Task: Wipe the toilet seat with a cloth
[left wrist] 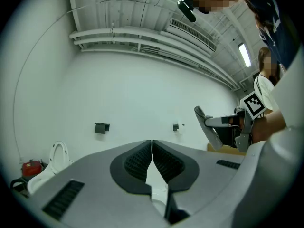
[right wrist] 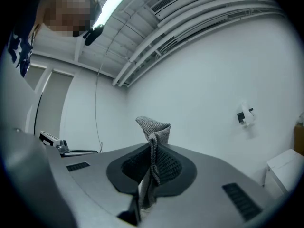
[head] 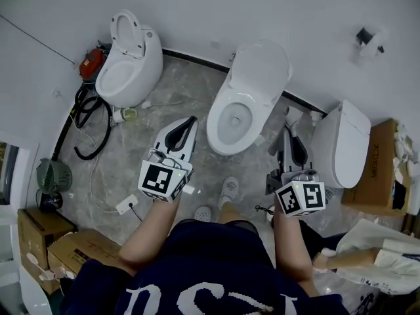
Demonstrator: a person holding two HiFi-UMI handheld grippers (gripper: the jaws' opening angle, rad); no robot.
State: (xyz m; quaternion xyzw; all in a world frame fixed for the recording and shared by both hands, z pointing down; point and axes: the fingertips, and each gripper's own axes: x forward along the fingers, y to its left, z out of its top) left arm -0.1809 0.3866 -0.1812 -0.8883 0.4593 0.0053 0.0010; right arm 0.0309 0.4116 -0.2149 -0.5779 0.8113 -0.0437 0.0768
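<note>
Before the open toilet [head: 259,71], both forearms [head: 149,231] extended, left tongs [head: 191,121] clenched empty — right tongs [head: 287,133] clamping grey cloth [right wrist: 153,127], tilted upward

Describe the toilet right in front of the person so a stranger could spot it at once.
Three white toilets stand along the white wall. The middle toilet is the one, straight ahead between the left gripper and the right gripper, which is shut on a cloth. Its lid is raised, unlike the shut right toilet, and it lacks the black hose beside the left toilet.
</note>
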